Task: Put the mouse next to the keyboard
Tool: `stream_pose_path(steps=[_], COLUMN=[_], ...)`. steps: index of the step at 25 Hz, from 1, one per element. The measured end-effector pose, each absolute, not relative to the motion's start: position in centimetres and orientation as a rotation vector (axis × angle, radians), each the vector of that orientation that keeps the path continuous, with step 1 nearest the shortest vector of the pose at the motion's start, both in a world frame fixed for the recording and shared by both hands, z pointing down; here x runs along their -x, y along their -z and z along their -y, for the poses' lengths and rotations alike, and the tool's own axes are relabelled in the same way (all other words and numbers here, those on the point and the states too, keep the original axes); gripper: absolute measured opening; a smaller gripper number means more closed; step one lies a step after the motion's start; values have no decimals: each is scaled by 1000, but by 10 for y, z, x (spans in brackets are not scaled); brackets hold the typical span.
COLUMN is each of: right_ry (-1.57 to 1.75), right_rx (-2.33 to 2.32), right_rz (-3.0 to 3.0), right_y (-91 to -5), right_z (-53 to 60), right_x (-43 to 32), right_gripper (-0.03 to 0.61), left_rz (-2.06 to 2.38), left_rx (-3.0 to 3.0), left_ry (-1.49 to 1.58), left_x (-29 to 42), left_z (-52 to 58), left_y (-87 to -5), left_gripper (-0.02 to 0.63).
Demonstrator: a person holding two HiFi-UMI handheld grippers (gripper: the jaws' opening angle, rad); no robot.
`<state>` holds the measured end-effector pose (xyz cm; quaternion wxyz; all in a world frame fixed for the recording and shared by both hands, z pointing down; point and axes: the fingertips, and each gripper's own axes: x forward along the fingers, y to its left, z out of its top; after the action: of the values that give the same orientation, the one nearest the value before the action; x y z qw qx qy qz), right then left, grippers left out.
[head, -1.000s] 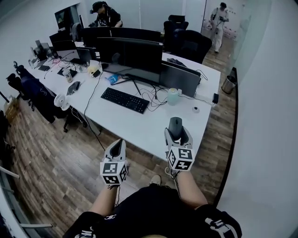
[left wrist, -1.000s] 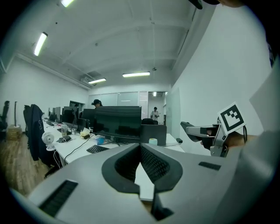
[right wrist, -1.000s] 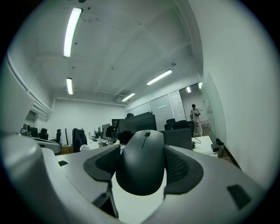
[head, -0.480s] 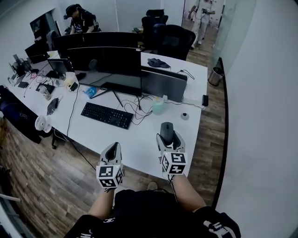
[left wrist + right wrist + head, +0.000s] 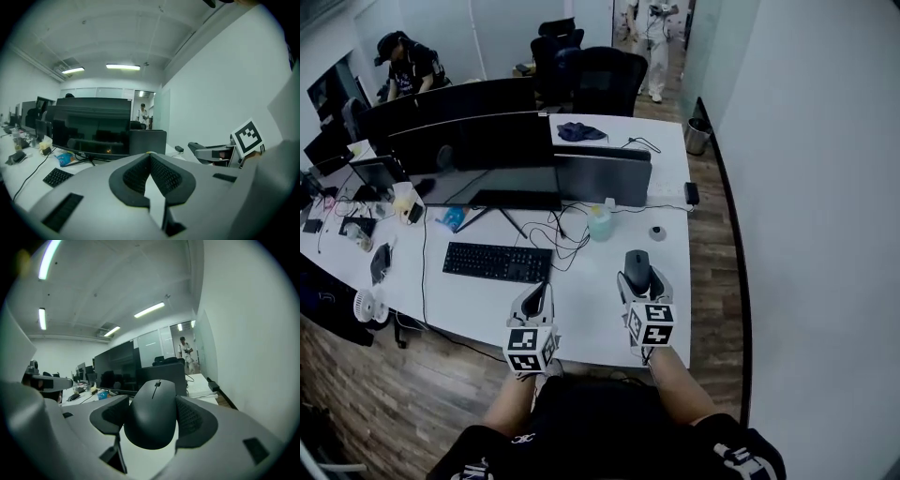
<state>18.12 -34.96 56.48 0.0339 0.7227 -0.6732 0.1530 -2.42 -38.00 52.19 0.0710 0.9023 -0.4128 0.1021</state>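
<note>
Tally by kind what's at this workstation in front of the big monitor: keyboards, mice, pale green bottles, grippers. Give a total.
Keyboard: 1
Mouse: 1
Bottle: 1
Grippers: 2, left gripper shut and empty, right gripper clamped on the mouse
Total: 5

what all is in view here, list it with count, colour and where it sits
mouse: one, black, between the right gripper's jaws, over the desk's near right part
keyboard: one, black, on the desk left of the mouse
desk: one, white, in front of the person
monitors: several, black, in rows behind the keyboard
bottle: one, pale green, on the desk beyond the mouse
office chairs: two, black, past the desk's far end
bin: one, grey, on the floor by the right wall
people: two, one in dark clothes far left, one in white at the doorway
left gripper: one, grey, shut and empty
right gripper: one, grey, shut on the mouse
</note>
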Motion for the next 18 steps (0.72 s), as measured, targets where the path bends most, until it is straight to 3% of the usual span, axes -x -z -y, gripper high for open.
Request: stream_pose_path(steps=[18], right_ry=[-755], right_rx=[-2231], right_rz=[1671], right_y=[-704], right_z=[433], right_x=[-141], right_gripper=[324], left_rz=[1084], left_rx=[-2759], left_ry=[-237], left_x=[96], left_z=[498], left_y=[-520], left_gripper=[12])
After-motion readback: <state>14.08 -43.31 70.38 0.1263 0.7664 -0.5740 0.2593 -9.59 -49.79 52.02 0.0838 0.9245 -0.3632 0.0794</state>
